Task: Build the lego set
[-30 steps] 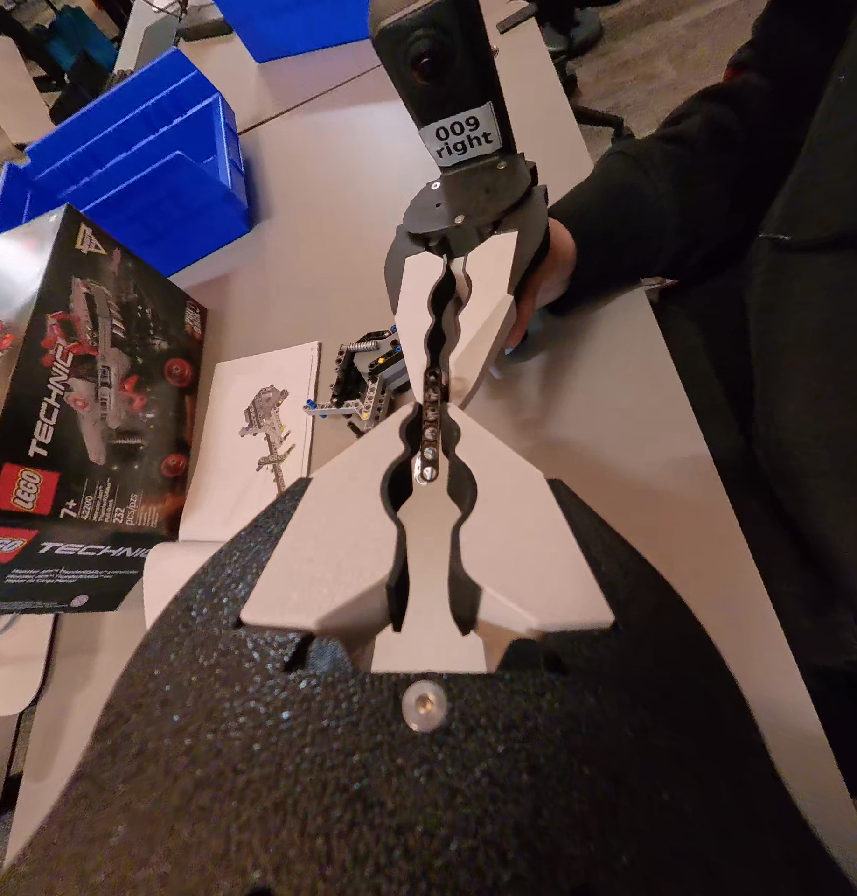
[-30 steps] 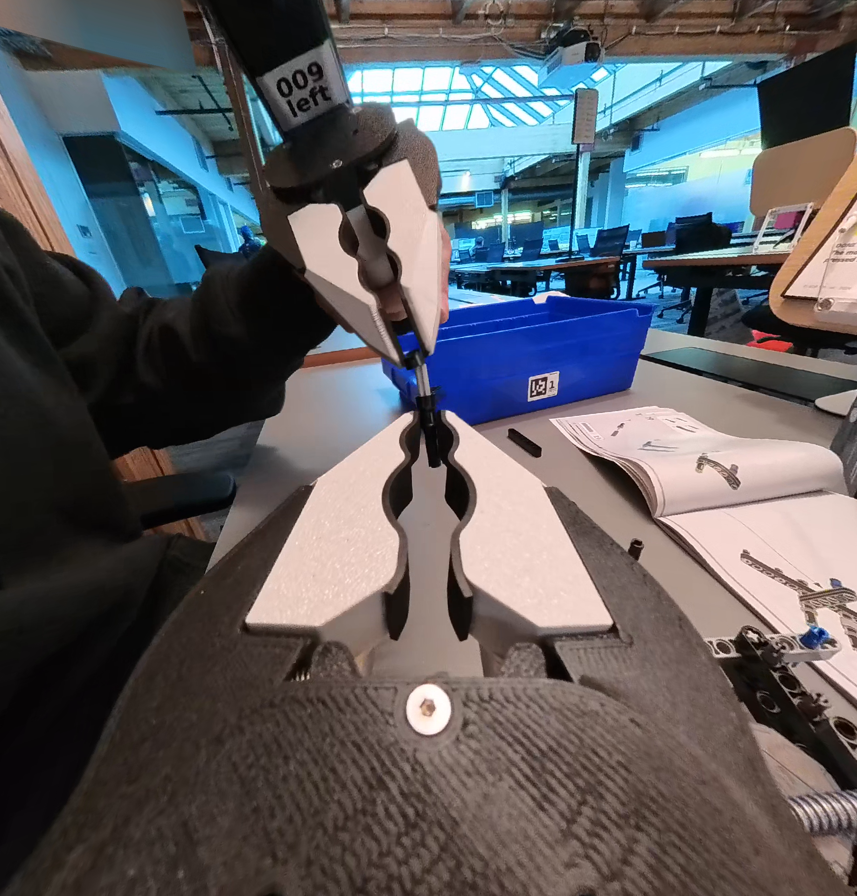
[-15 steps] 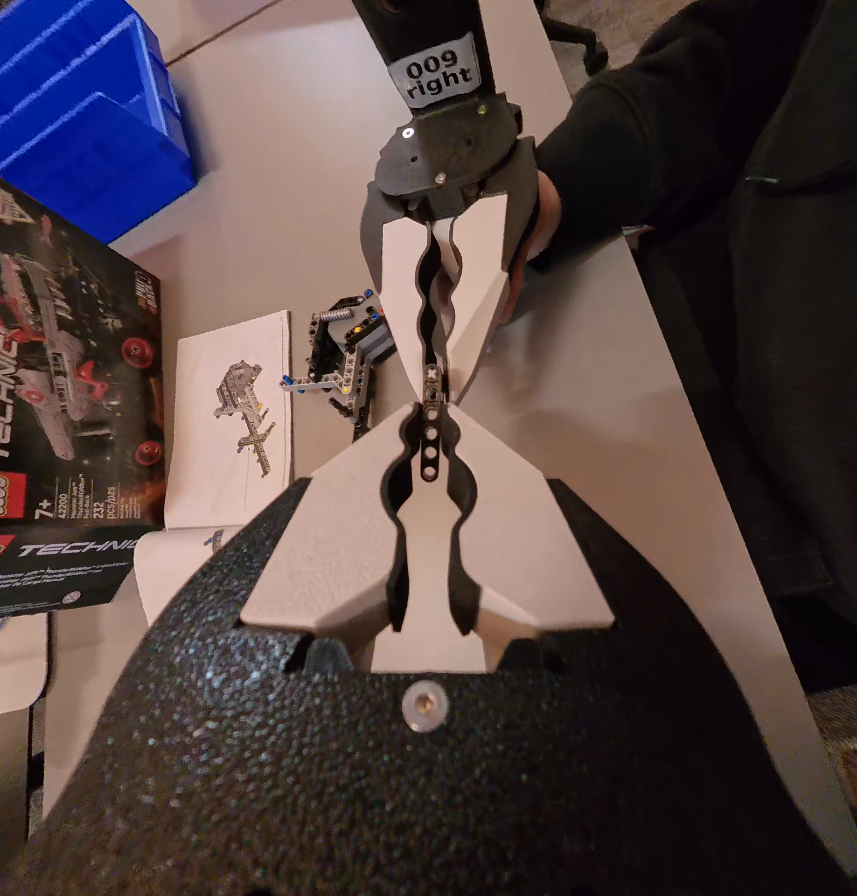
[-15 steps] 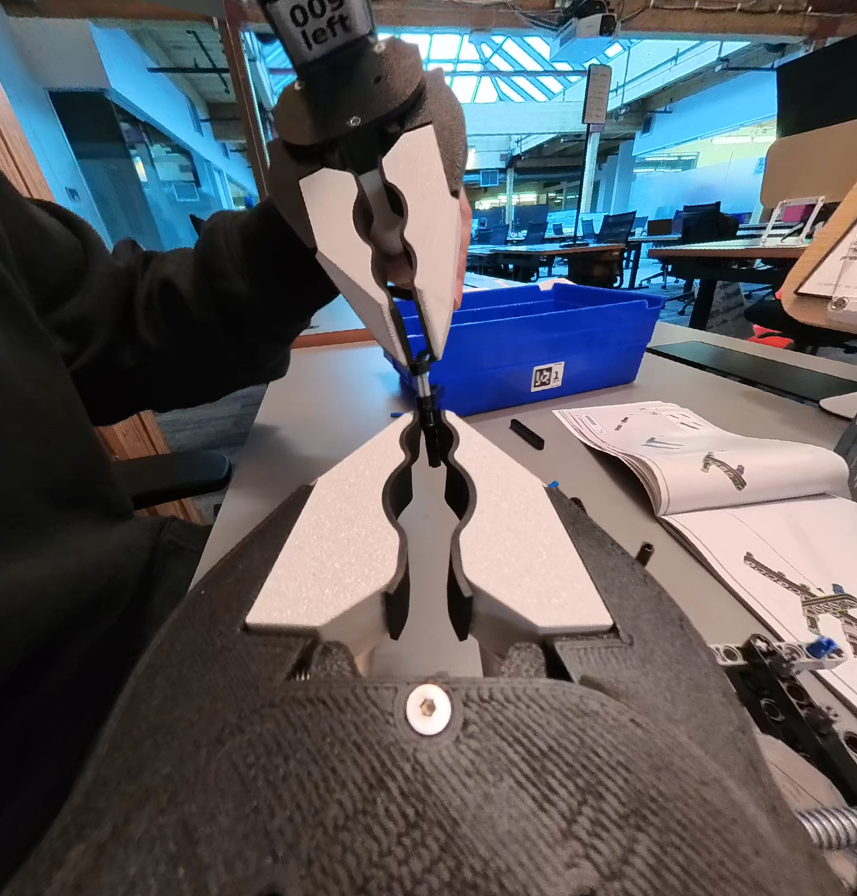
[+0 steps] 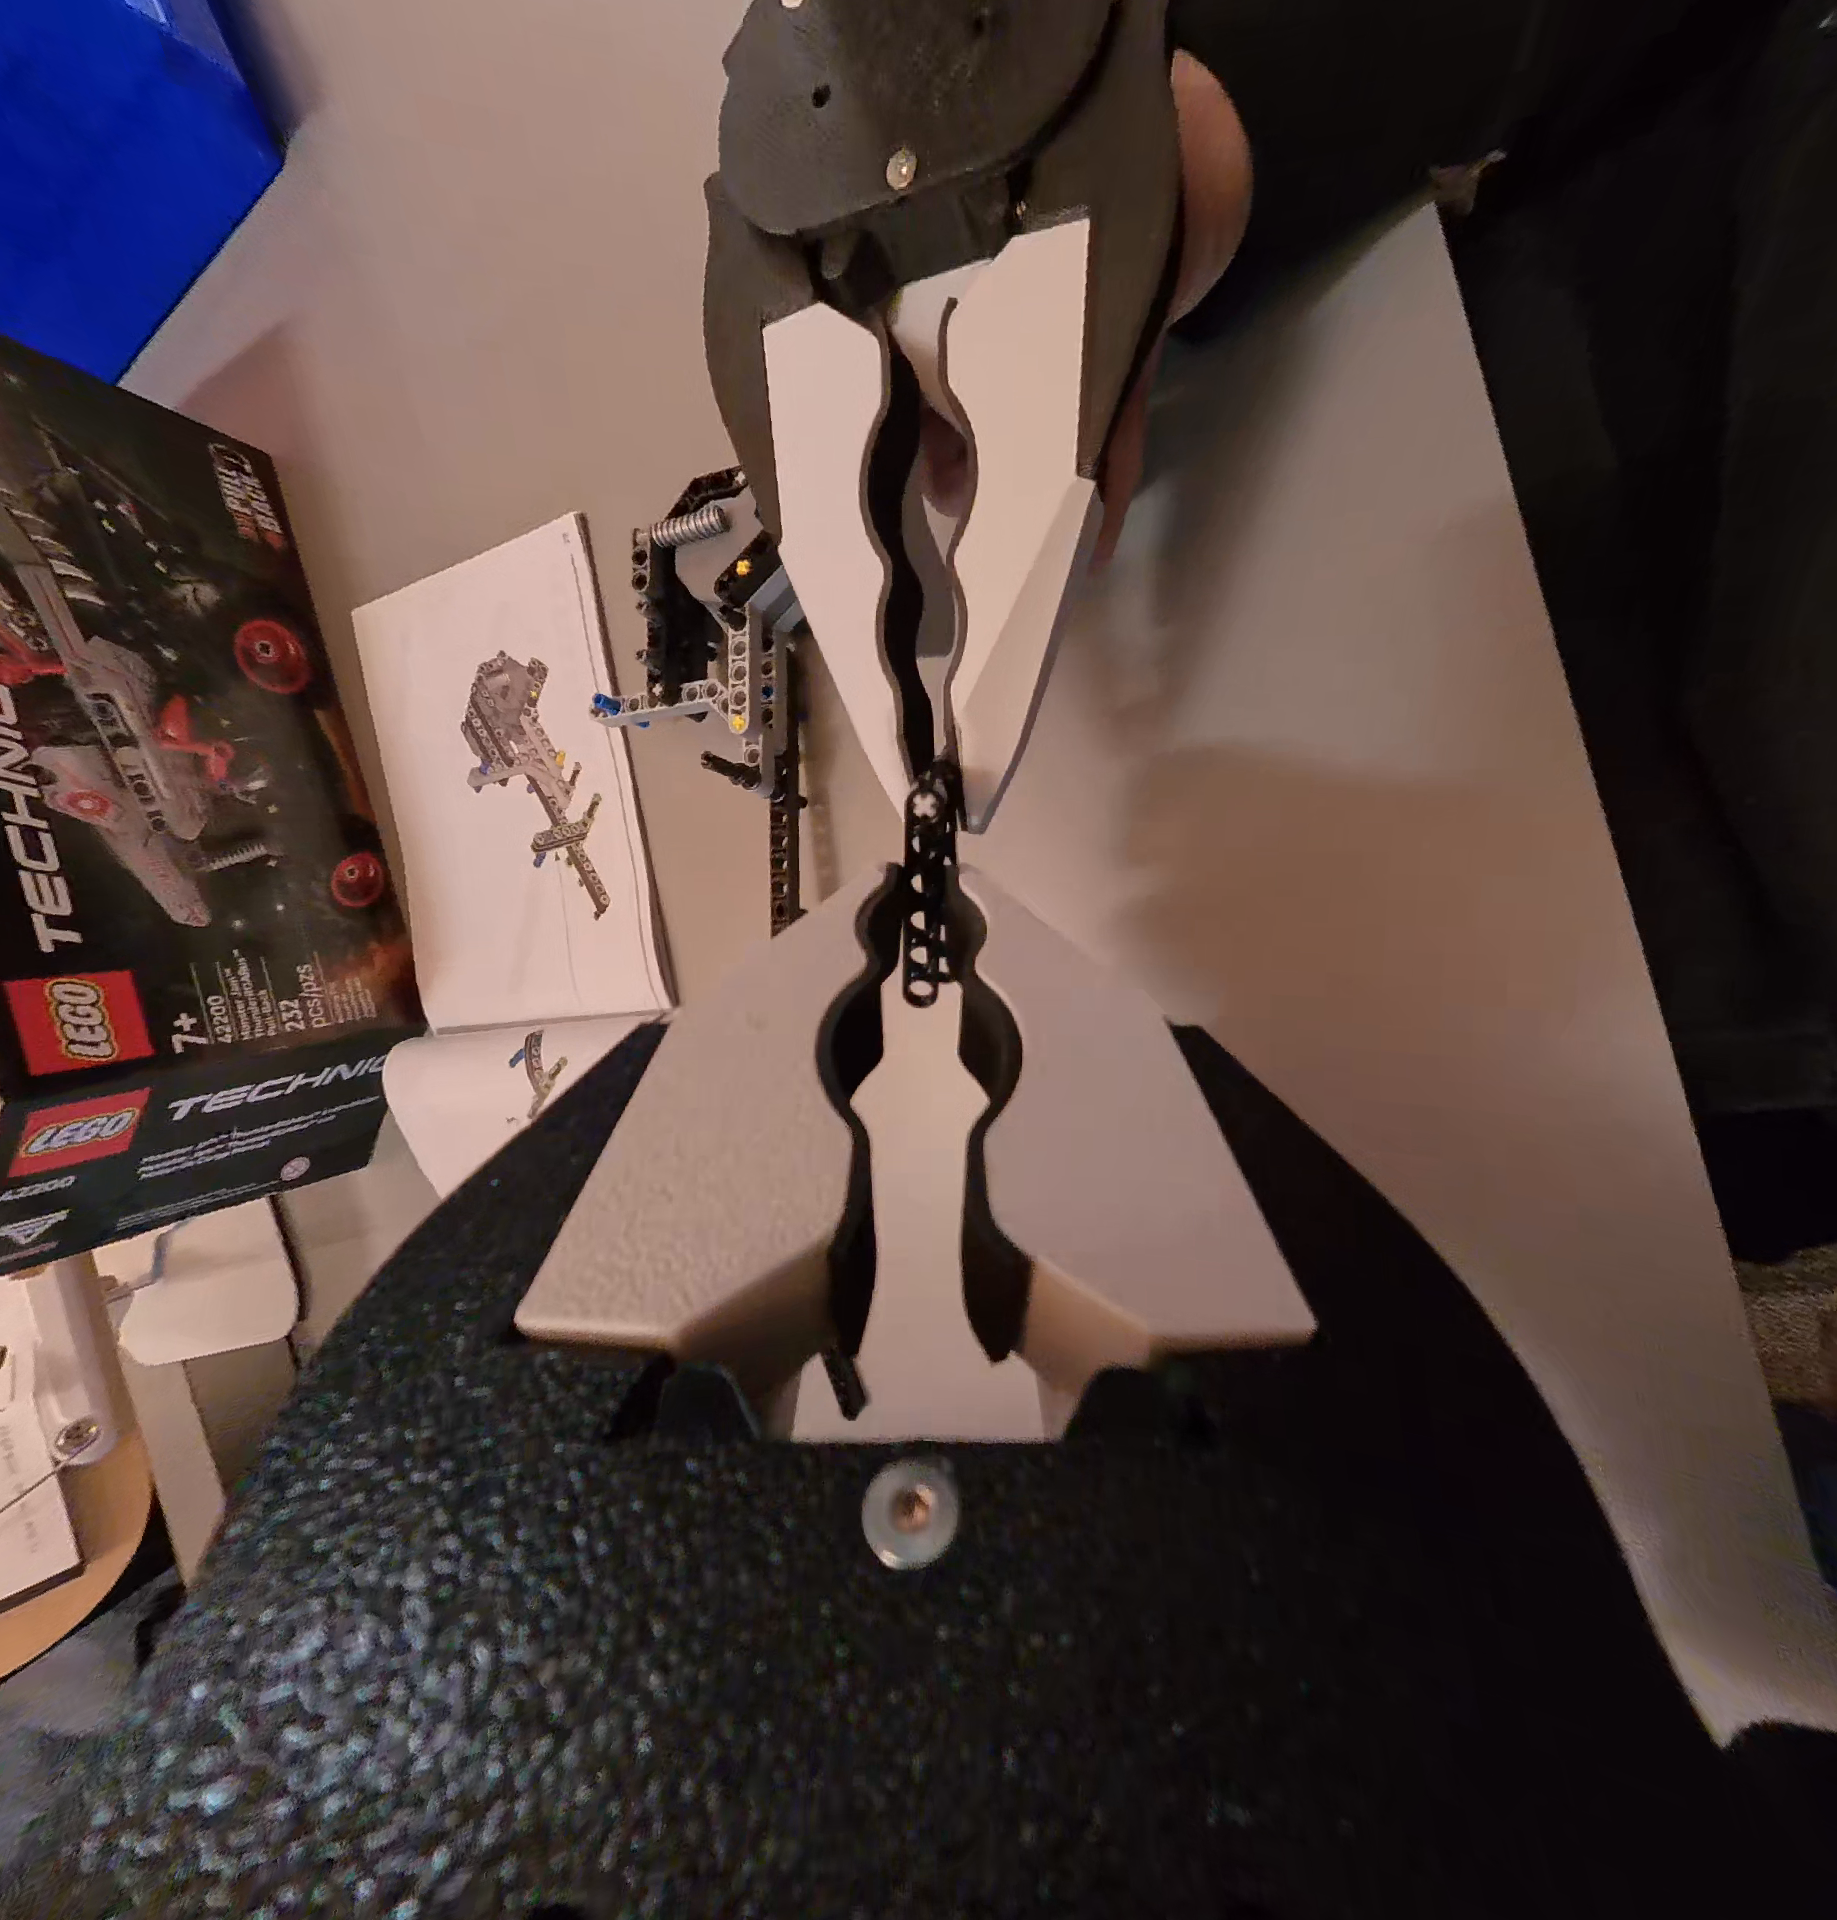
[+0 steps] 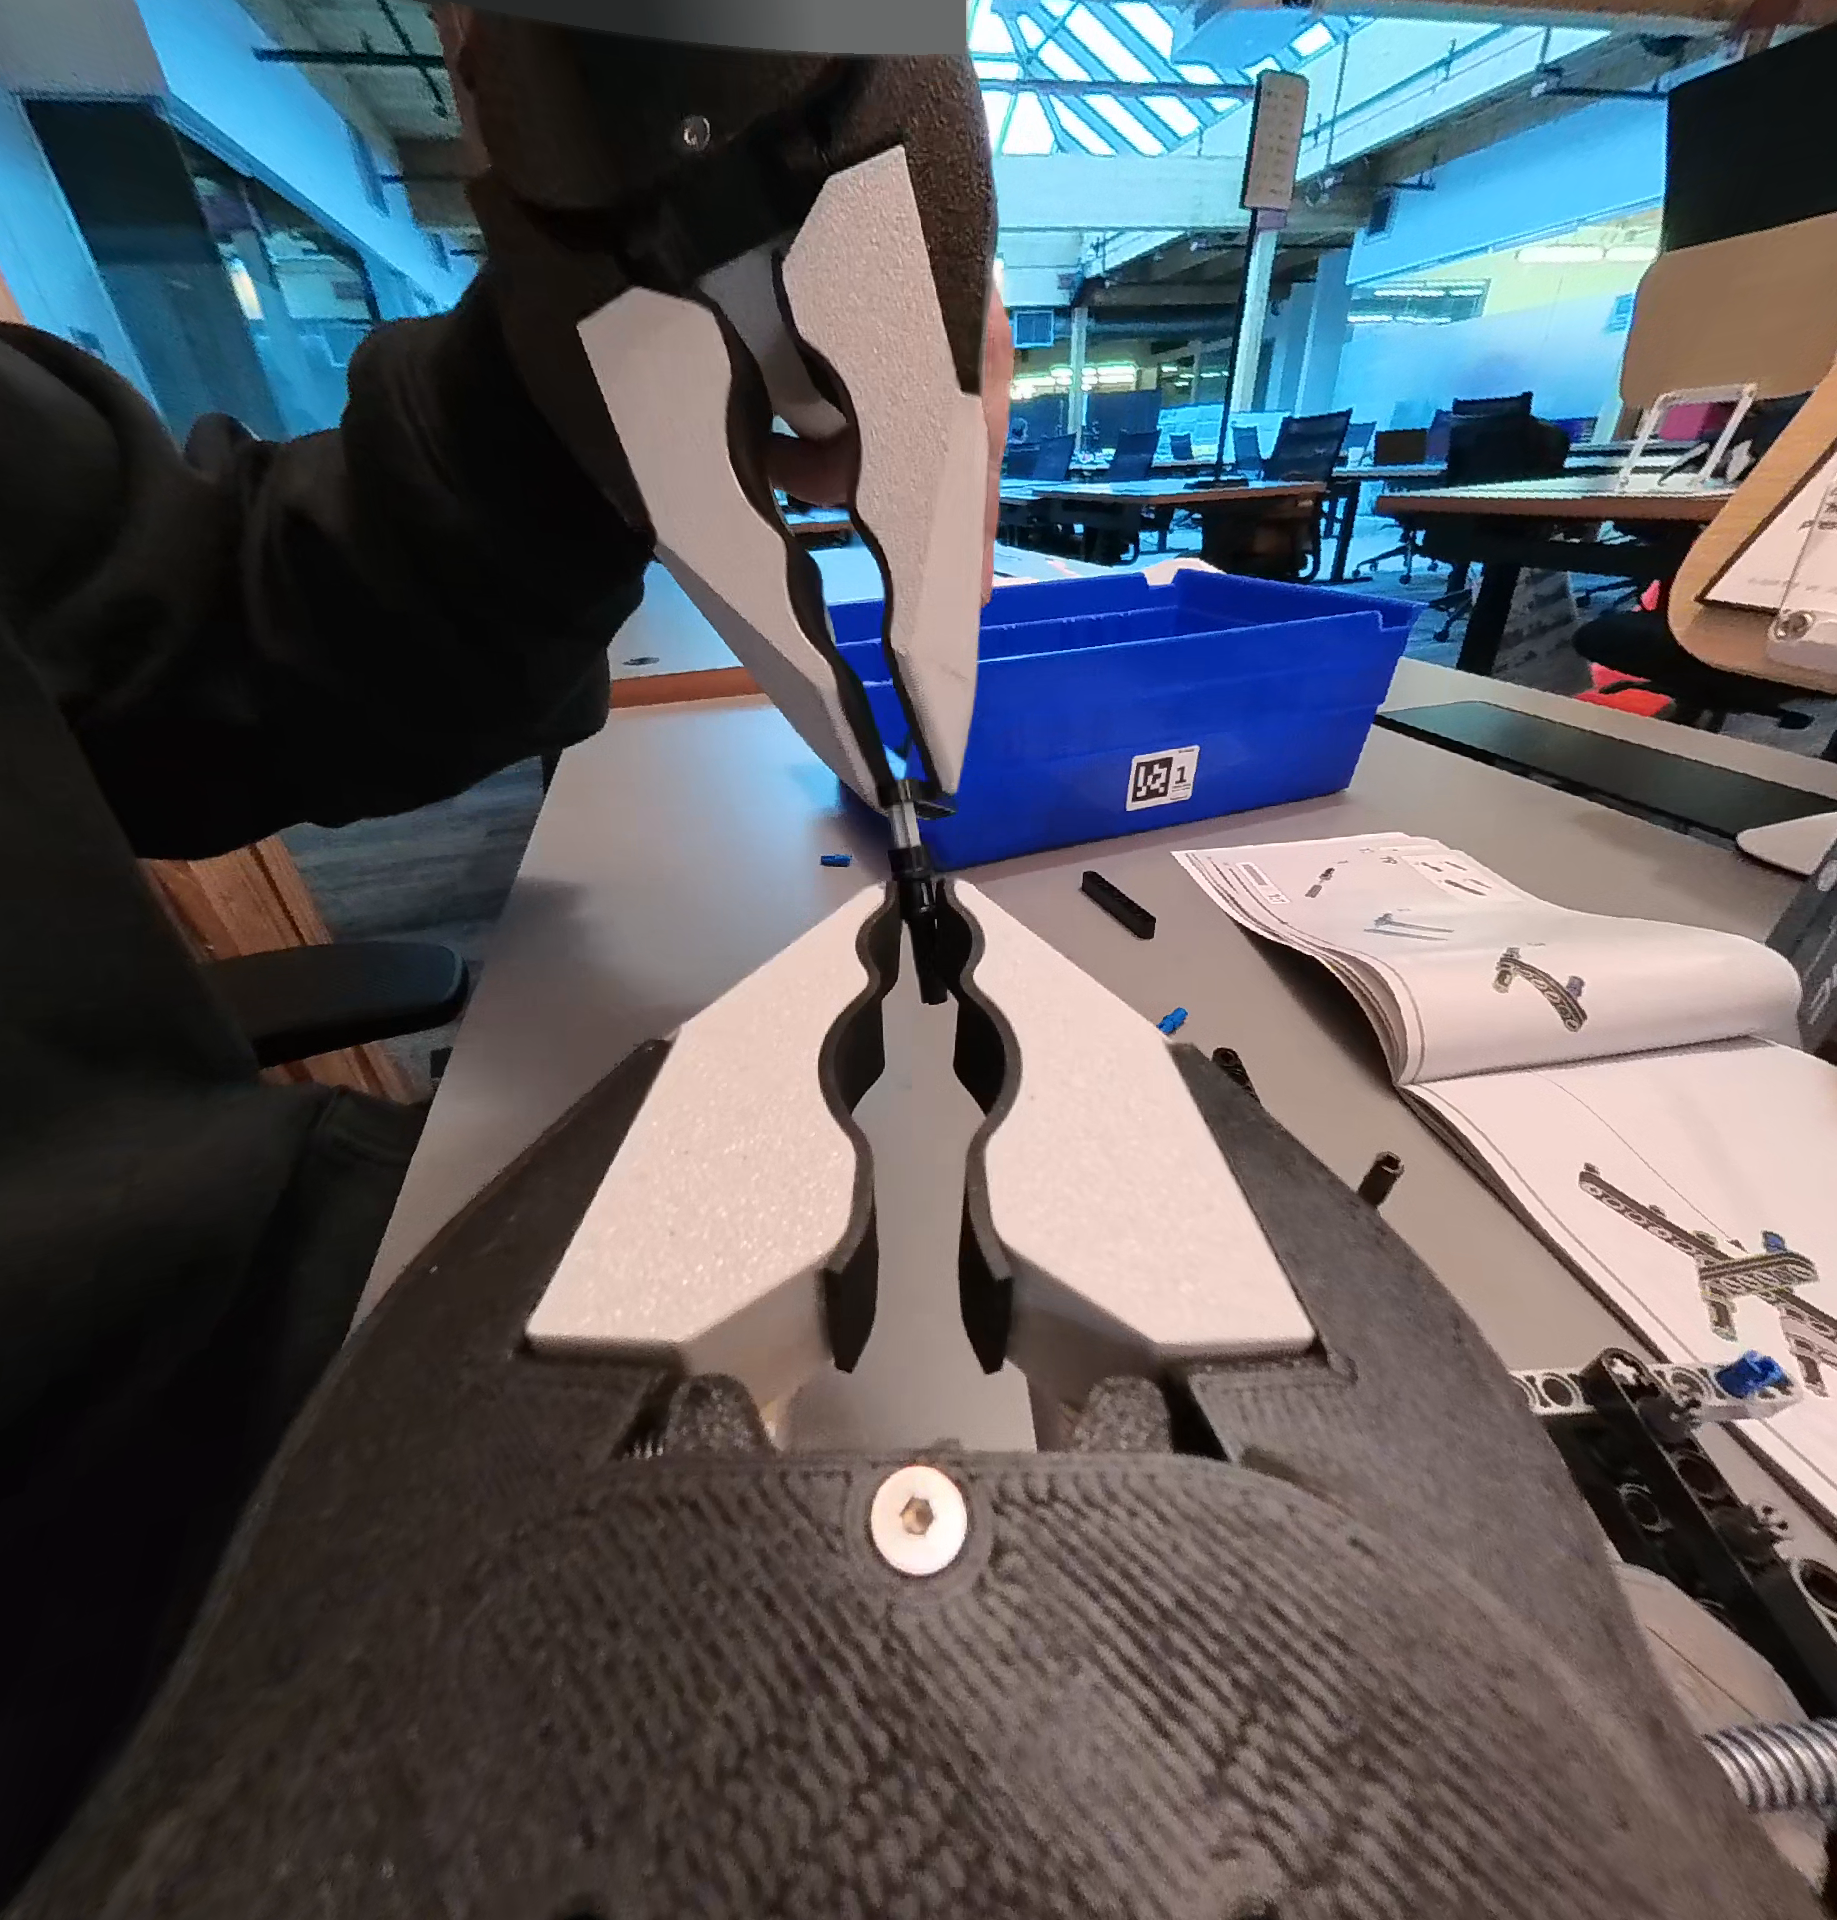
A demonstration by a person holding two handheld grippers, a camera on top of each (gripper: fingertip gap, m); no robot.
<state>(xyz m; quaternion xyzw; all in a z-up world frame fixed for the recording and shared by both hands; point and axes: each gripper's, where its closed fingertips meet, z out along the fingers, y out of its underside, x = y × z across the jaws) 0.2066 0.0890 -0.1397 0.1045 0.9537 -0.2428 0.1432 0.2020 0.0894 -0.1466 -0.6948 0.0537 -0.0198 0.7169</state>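
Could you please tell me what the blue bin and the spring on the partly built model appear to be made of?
The blue bin looks like moulded plastic: uniform colour, soft sheen, ribbed walls. The spring on the partly built model looks like metal: bright silvery coils, though silver plastic cannot be excluded.

Black textured tongs (image 5: 924, 894) bodies, grey wavy-edged fingers (image 5: 727, 1122), silver screw (image 5: 909, 1519), black sleeves (image 6: 301, 582)

In the left wrist view, the Lego box (image 5: 155, 790) stands at the left on the surface (image 5: 1309, 935). The instruction booklet (image 5: 519, 790) lies just right of it, and the partly built model (image 5: 722, 665) sits beside the booklet's right edge. In the right wrist view, the bin (image 6: 1153, 707) stands behind the open booklet, a loose beam (image 6: 1119, 904) between them.
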